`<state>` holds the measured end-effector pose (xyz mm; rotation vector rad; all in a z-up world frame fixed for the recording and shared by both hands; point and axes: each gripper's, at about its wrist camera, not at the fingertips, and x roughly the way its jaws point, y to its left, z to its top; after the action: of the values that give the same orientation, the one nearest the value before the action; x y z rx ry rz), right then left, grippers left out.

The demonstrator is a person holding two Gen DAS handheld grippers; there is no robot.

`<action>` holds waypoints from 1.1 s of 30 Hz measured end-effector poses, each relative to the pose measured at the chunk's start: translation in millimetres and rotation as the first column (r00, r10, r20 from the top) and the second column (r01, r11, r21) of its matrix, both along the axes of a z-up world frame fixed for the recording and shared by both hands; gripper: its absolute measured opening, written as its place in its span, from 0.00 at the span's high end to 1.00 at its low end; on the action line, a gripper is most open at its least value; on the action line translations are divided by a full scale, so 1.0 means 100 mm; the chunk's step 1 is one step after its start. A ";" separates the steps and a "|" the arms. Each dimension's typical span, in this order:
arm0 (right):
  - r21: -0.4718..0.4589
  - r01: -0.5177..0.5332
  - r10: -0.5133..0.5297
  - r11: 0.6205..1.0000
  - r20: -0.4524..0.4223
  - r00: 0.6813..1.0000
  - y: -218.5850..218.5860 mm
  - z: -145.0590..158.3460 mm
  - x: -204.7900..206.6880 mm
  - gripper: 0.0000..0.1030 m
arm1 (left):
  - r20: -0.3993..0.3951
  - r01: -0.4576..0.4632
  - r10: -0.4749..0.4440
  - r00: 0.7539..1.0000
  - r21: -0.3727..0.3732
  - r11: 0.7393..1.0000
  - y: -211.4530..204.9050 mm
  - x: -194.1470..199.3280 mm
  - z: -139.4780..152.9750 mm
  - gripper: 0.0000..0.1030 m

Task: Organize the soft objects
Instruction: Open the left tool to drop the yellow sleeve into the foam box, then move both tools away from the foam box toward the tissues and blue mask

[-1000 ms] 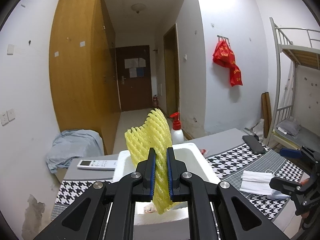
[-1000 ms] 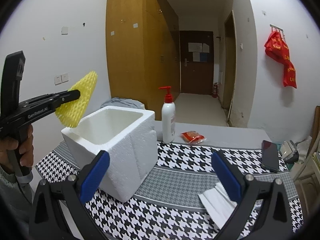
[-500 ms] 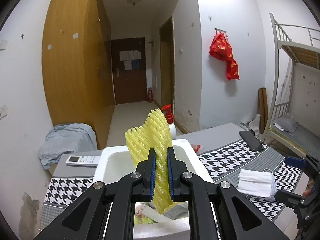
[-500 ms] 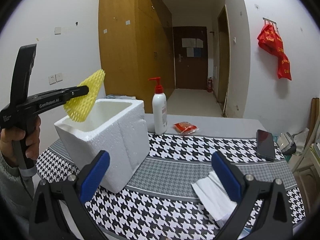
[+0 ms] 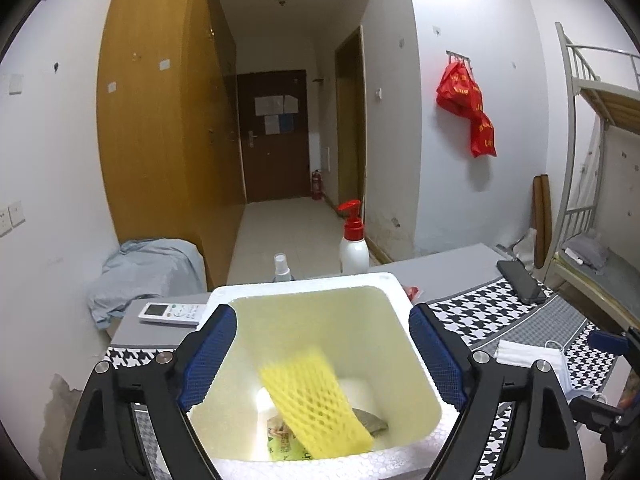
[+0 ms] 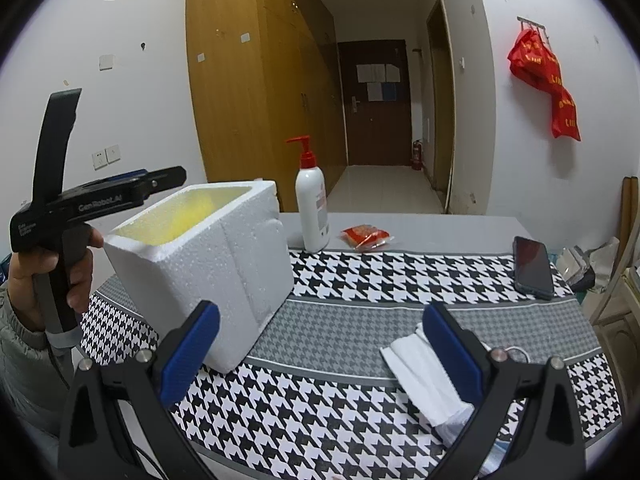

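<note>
White-walled dorm room with a wooden wardrobe, a dark door down the hall, and a table [image 6: 360, 320] under a black-and-white houndstooth cloth with a grey woven band. White foam box [image 5: 396, 292] near the table's left end, pebbled polystyrene, thick-walled, square-mouthed, inner walls tinted yellow. Yellow foam net [image 5: 316, 400] inside it, blurred, clear of both blue pads: a flattened sleeve of soft diamond mesh, long axis running diagonally from upper left down to lower right, lower end nearest the camera, lying over a green-printed packet [image 5: 284, 440] and something grey at the bottom. Left gripper [image 5: 322, 356] poised above the box mouth, jaws spread wide to either rim, pinching nothing. Seen from the right wrist, same box [image 6: 224, 264] glowing yellow within, the net itself hidden by the wall. Right gripper [image 6: 320, 352] low over the cloth, jaws also spread wide, nothing between them. Folded white face masks [image 6: 424, 376] just beside its right pad, soft and pleated. Behind the box, a white pump bottle [image 6: 312, 208] with red top, upright; a red wrapped snack [image 6: 364, 237] beside it; a dark phone [image 6: 532, 266] flat near the right edge.
</note>
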<state>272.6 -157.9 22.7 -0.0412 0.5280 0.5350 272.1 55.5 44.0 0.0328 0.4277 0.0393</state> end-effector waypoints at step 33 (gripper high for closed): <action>0.038 0.006 -0.010 0.999 0.116 0.993 -0.19 0.37 -0.59 0.00 | 0.159 0.010 -0.016 0.987 0.037 0.999 -0.25 -1.02 0.41 0.01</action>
<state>214.1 -177.0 59.5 -0.0342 0.4045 0.5314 170.0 30.4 85.0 0.0678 0.2669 0.0364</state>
